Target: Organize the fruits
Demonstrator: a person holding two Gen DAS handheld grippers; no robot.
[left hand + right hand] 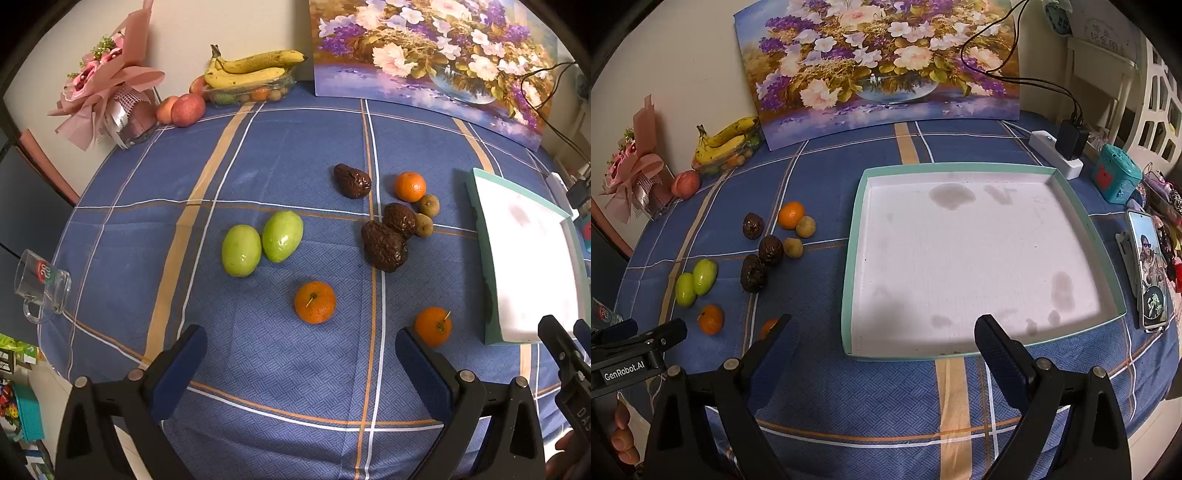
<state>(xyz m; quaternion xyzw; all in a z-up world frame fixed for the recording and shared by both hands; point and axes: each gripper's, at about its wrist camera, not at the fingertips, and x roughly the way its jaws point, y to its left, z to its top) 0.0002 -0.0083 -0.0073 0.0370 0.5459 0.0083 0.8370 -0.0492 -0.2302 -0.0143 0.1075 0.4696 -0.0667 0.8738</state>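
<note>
Loose fruit lies on the blue checked tablecloth: two green fruits (262,243), three dark wrinkled fruits (384,245), three oranges (315,302) and two small brown fruits (428,205). The same fruit shows left in the right wrist view: green (696,282), dark (753,273), an orange (710,319). A white tray with a teal rim (855,236) stands empty on the right; it also shows in the left wrist view (476,206). My left gripper (301,354) is open and empty, short of the nearest orange. My right gripper (882,336) is open and empty over the tray's near edge.
Bananas on a clear fruit box (251,70), apples (186,109) and a pink bouquet (107,88) sit at the back left. A flower painting (882,62) leans on the wall. A glass mug (40,288) is at the left edge. A phone (1150,273), a teal box (1115,179) and a power strip (1056,151) are right.
</note>
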